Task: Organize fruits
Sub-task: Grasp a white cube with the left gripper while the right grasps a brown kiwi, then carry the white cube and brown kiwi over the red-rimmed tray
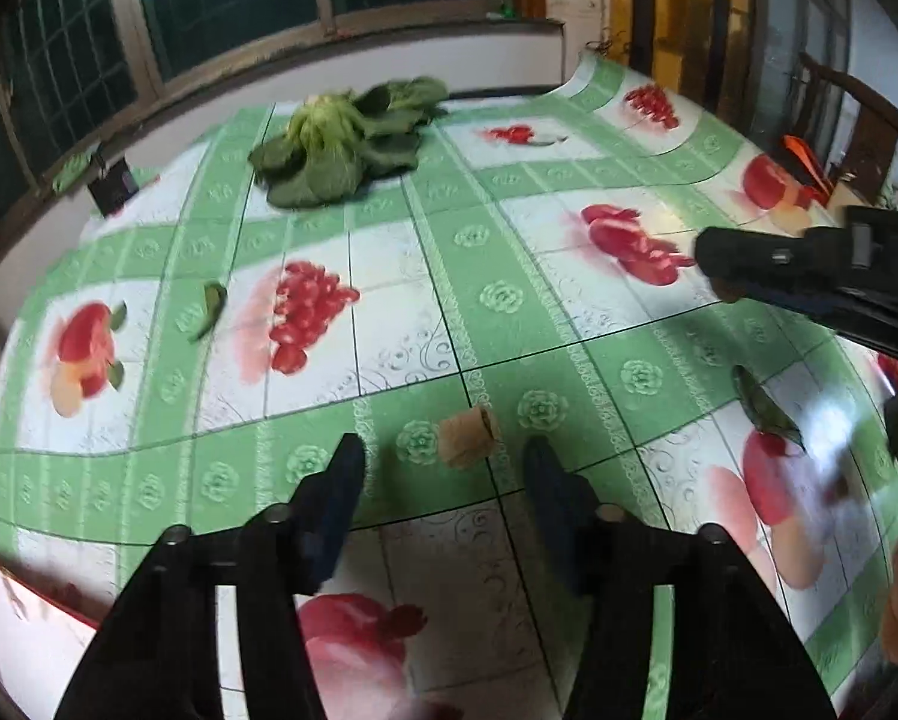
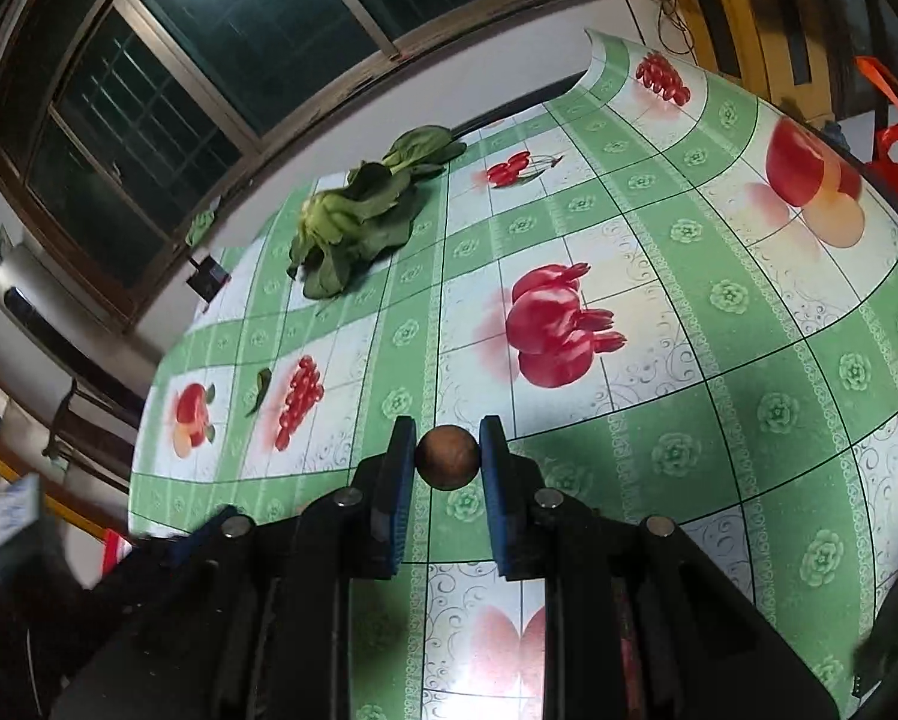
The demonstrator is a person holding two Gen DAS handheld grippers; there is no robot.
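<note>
My right gripper (image 2: pixel 447 461) is shut on a small round brown fruit (image 2: pixel 447 457) and holds it just above the tablecloth (image 2: pixel 676 396). In the left wrist view that gripper (image 1: pixel 718 276) reaches in from the right edge with a brown bit showing under its tip. My left gripper (image 1: pixel 446 463) is open and points down at the table. A small tan, curled piece (image 1: pixel 469 438) lies on the cloth just beyond its fingertips, nearer the right finger, and neither pad touches it.
A bunch of leafy greens (image 1: pixel 341 150) lies at the far side of the table near the window. Loose green leaves lie at the left (image 1: pixel 209 309) and right (image 1: pixel 766 408). A small dark box (image 1: pixel 111 186) sits at the far left edge. The cloth's fruit pictures are only printed.
</note>
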